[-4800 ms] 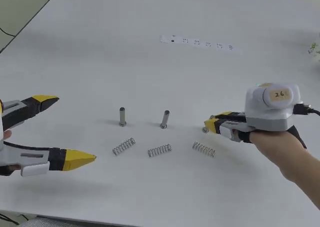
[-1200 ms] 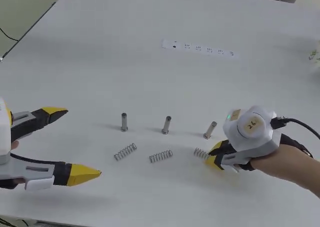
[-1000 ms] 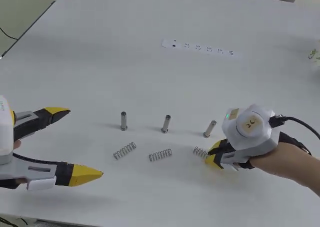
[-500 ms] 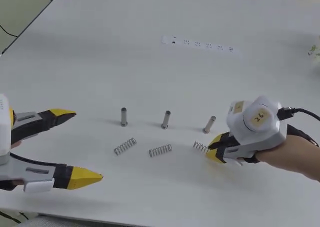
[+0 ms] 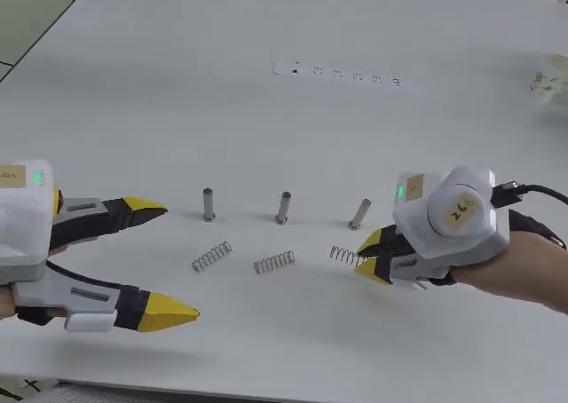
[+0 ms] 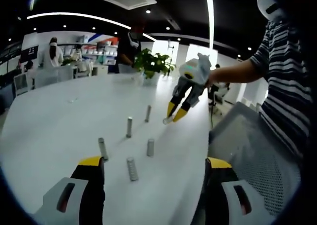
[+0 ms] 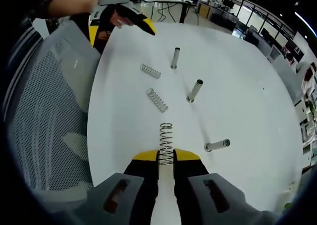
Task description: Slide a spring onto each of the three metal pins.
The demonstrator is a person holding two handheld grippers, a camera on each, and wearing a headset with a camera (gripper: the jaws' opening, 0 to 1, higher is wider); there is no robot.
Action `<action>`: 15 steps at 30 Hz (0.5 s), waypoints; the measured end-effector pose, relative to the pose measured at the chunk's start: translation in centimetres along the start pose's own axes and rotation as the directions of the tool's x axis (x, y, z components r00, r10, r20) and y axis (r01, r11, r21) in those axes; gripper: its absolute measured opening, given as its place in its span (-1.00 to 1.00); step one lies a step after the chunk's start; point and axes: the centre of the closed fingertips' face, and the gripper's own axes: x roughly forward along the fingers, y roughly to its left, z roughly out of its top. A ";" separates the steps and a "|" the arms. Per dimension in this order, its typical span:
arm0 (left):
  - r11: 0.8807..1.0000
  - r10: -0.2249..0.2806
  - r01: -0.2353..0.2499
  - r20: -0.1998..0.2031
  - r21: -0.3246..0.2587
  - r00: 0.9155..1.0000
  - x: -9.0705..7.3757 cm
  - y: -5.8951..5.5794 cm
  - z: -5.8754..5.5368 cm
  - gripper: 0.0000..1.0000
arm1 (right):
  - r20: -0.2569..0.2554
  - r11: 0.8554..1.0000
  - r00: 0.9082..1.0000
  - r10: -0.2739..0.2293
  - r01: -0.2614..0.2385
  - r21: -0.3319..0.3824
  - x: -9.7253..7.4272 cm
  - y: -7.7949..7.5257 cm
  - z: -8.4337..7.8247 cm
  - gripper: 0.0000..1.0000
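Head view: right gripper (image 5: pixel 361 257) clenched on one end of the held spring (image 5: pixel 342 255), low over the white table (image 5: pixel 266 128), just in front of the right pin (image 5: pixel 360 214). Left gripper (image 5: pixel 180 261) off to the left, jaws spread wide, grasping nothing. Left pin (image 5: pixel 209 204) and middle pin (image 5: pixel 283 207) standing in the same row, with the left spring (image 5: pixel 211 256) and middle spring (image 5: pixel 274 262) lying loose before them. Power strip (image 5: pixel 346 74) farther back.

Left gripper view: yellow-tipped jaws wide apart at the bottom. Beyond them, pins and loose springs on the table, and the right gripper (image 6: pixel 176 114) at the far end below a striped sleeve (image 6: pixel 277 51). Mesh chair (image 6: pixel 257 160) alongside.

Right gripper view: jaws pressed together on the near end of the held spring (image 7: pixel 166 135), its length pointing straight ahead. Right pin (image 7: pixel 217 145) just to one side, apart from it.
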 end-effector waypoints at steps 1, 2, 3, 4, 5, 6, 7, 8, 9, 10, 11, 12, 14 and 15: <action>1.000 -0.010 0.009 0.004 0.003 1.000 0.1 0.0 0.1 0.56 | 0.000 1.000 1.000 0.001 -0.001 0.000 -0.1 0.0 0.0 -0.84; 1.000 -0.019 0.019 0.009 0.009 1.000 0.2 0.0 0.2 0.53 | -0.001 1.000 1.000 0.003 -0.003 -0.002 -0.1 0.2 0.1 -0.84; 1.000 -0.029 0.029 0.014 0.009 0.999 0.3 -0.1 0.4 0.52 | 0.000 1.000 1.000 0.001 -0.001 -0.008 -0.2 0.2 0.2 -0.84; 0.999 -0.051 0.051 0.027 0.006 0.998 0.5 -0.3 0.7 0.52 | 0.000 1.000 1.000 -0.001 0.001 -0.018 -0.3 0.3 0.3 -0.84; 0.998 -0.057 0.057 0.031 0.011 0.998 0.6 -0.3 0.8 0.51 | -0.001 1.000 1.000 0.000 0.000 -0.023 -0.4 0.5 0.4 -0.84; 0.998 -0.069 0.069 0.030 0.015 0.997 0.9 -0.4 1.0 0.51 | 0.000 1.000 1.000 0.000 0.000 -0.026 -0.5 0.6 0.6 -0.84; 0.997 -0.079 0.078 0.032 0.016 0.996 1.0 -0.5 1.1 0.50 | 0.003 1.000 1.000 0.000 0.001 -0.028 -0.5 0.7 0.7 -0.84; 0.996 -0.088 0.088 0.034 0.018 0.996 1.4 -0.5 1.3 0.50 | 0.005 1.000 1.000 0.002 -0.002 -0.028 -0.6 0.9 0.9 -0.84; 0.995 -0.100 0.099 0.037 0.020 0.994 1.6 -0.7 1.4 0.48 | 0.007 1.000 1.000 0.003 -0.003 -0.029 -0.6 1.0 1.0 -0.84; 0.992 -0.122 0.121 0.041 0.022 0.992 2.0 -1.0 1.6 0.46 | 0.011 1.000 1.000 0.003 -0.002 -0.031 -0.7 1.1 1.2 -0.84; 0.992 -0.128 0.127 0.039 0.024 0.991 2.2 -1.1 1.7 0.42 | 0.013 0.999 1.000 0.002 -0.002 -0.033 -0.7 1.2 1.3 -0.84; 0.989 -0.147 0.146 0.036 0.029 0.989 2.6 -1.4 1.7 0.39 | 0.014 0.999 1.000 0.002 -0.002 -0.038 -0.8 1.4 1.5 -0.84; 0.984 -0.175 0.174 0.031 0.022 0.984 3.2 -1.8 1.8 0.26 | 0.016 0.999 1.000 0.006 -0.005 -0.044 -0.9 1.6 1.7 -0.84; 0.983 -0.183 0.182 0.035 0.028 0.982 3.4 -2.0 2.0 0.21 | 0.018 0.999 1.000 0.008 -0.008 -0.050 -0.9 1.8 1.9 -0.84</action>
